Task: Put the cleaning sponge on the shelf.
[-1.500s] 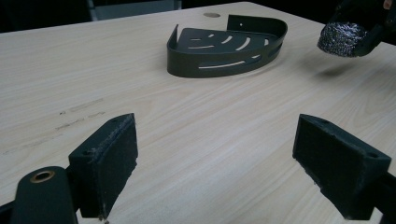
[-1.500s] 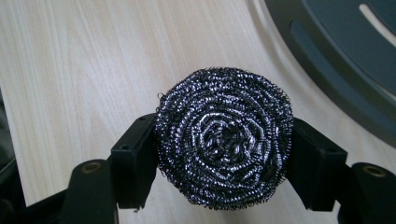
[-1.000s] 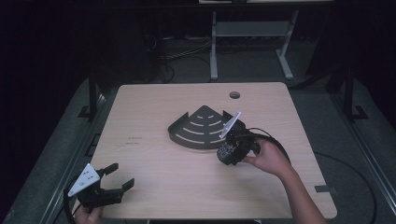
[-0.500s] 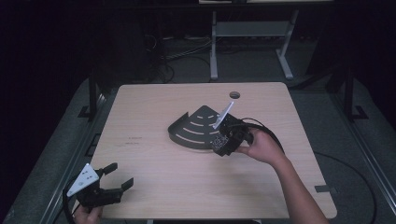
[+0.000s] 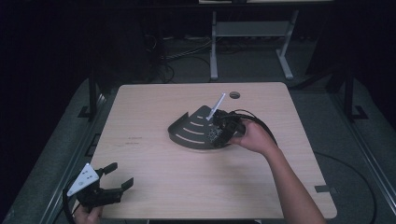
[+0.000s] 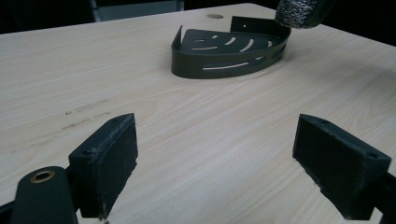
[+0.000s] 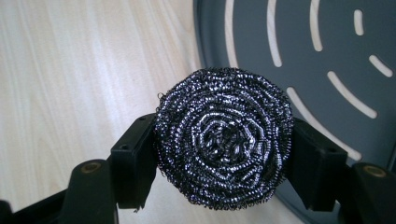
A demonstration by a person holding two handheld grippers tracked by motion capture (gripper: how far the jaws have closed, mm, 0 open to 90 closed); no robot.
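A dark grey quarter-round slotted shelf basket point(image 5: 189, 130) lies on the middle of the wooden table point(image 5: 154, 102). My right gripper point(image 5: 217, 135) hovers over the basket's right rim, shut on a round steel wool scourer point(image 7: 224, 137) that sits squeezed between both jaws above the basket's slotted floor point(image 7: 303, 46). My left gripper point(image 5: 119, 179) is at the table's near left corner, open, nothing between its pads point(image 6: 109, 156). From the left gripper view the basket point(image 6: 229, 51) lies ahead, with the scourer point(image 6: 299, 11) above its far rim.
A round cable hole point(image 5: 234, 95) sits near the table's far edge. Black cable point(image 5: 261, 128) trails from the right gripper across the table. Metal stand legs point(image 5: 252, 42) and cables lie on the dark floor behind.
My right gripper has moved left and away from me with the scourer, from beside the basket's right side to over its rim. The left gripper has stayed put.
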